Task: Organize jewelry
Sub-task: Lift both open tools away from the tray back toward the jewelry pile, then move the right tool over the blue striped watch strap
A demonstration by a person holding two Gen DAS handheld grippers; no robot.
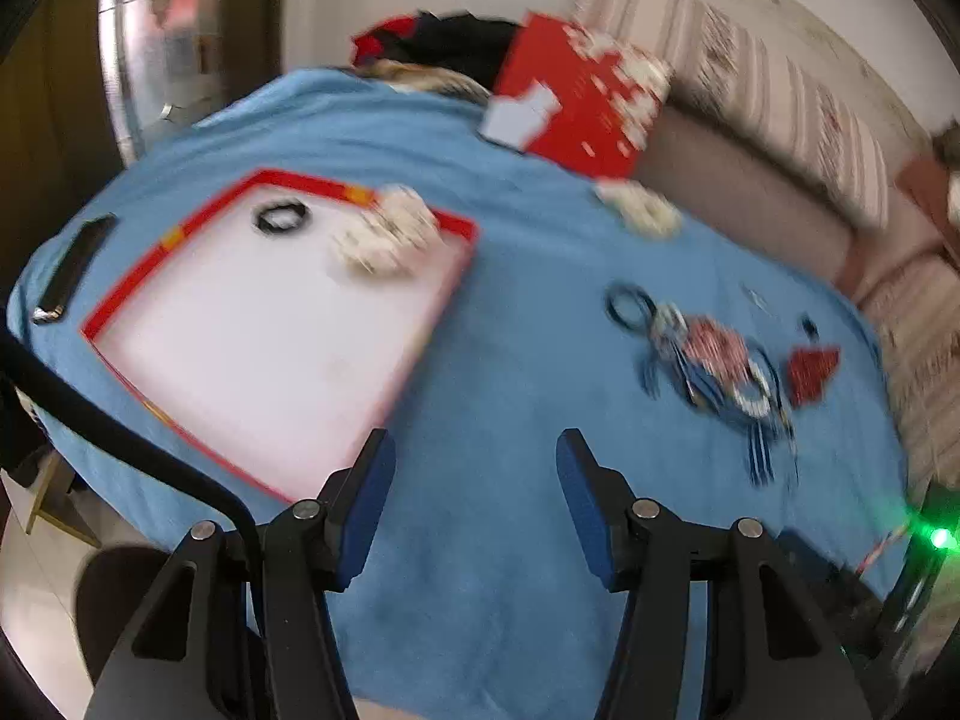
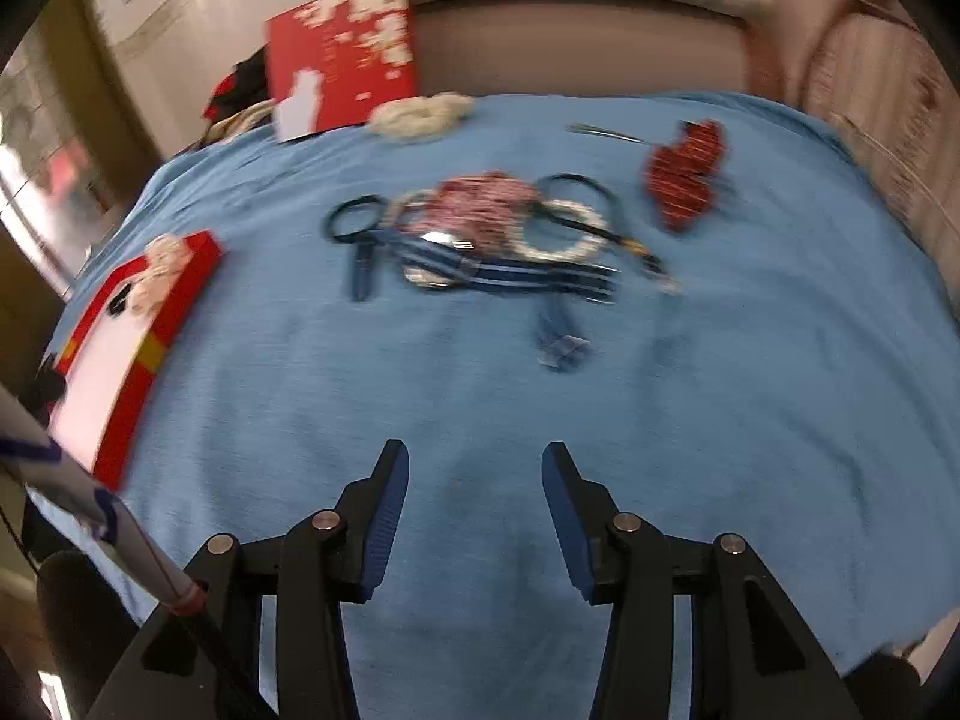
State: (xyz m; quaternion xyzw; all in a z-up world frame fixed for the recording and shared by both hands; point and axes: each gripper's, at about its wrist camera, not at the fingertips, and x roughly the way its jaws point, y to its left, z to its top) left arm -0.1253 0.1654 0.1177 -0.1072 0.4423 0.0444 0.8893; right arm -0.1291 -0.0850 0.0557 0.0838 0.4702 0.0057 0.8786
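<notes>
A red box with a white inside (image 1: 264,324) lies on the blue cloth at the left; it holds a black ring-shaped band (image 1: 281,217) and a cream scrunchie (image 1: 387,234). It also shows in the right wrist view (image 2: 129,324). A blurred pile of jewelry and hair bands (image 1: 708,354) lies to the right, shown in the right wrist view (image 2: 492,228) with a white bead bracelet (image 2: 561,231) and a red bow (image 2: 684,174). My left gripper (image 1: 474,462) is open and empty above the cloth beside the box. My right gripper (image 2: 474,468) is open and empty, short of the pile.
The red box lid (image 1: 576,96) leans at the table's back, with another cream scrunchie (image 2: 420,111) in front of it. A black phone (image 1: 75,267) lies at the left edge. A sofa (image 1: 750,192) stands behind the table.
</notes>
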